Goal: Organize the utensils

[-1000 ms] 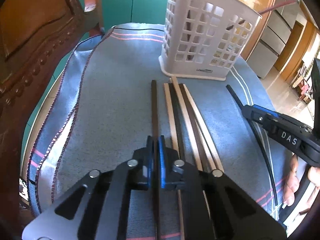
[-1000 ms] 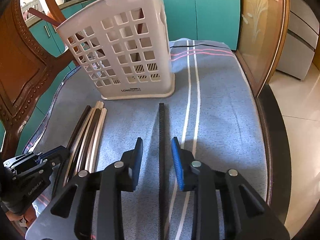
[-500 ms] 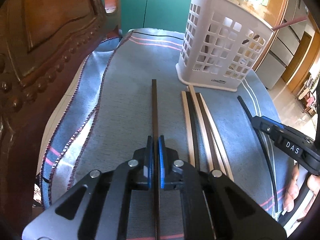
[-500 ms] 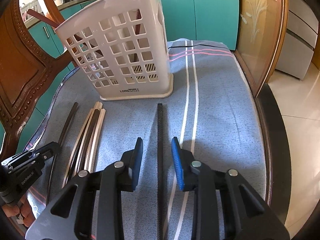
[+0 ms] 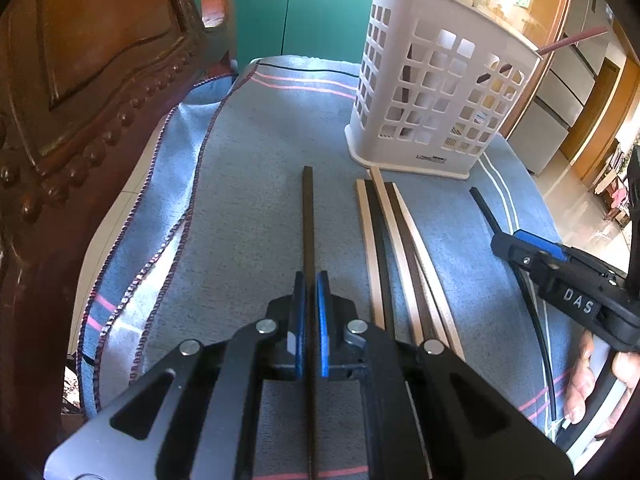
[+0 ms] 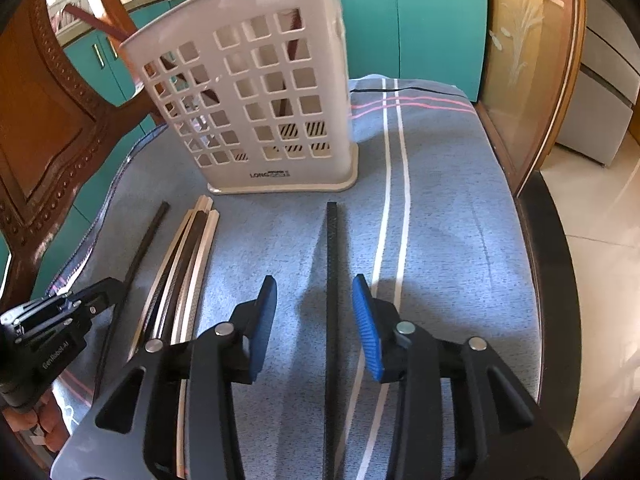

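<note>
While the left claw (image 5: 311, 292) clamps a dark stick (image 5: 307, 216), the right claw (image 6: 314, 304) gapes astride a black stick (image 6: 331, 264).

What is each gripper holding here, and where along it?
The left gripper is shut on a dark chopstick, gripped near its near end. The right gripper is open astride a black chopstick, holding nothing.

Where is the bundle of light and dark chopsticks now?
In the left wrist view the chopstick bundle lies on the blue cloth, just right of the left gripper, its far ends near the white basket.
</note>
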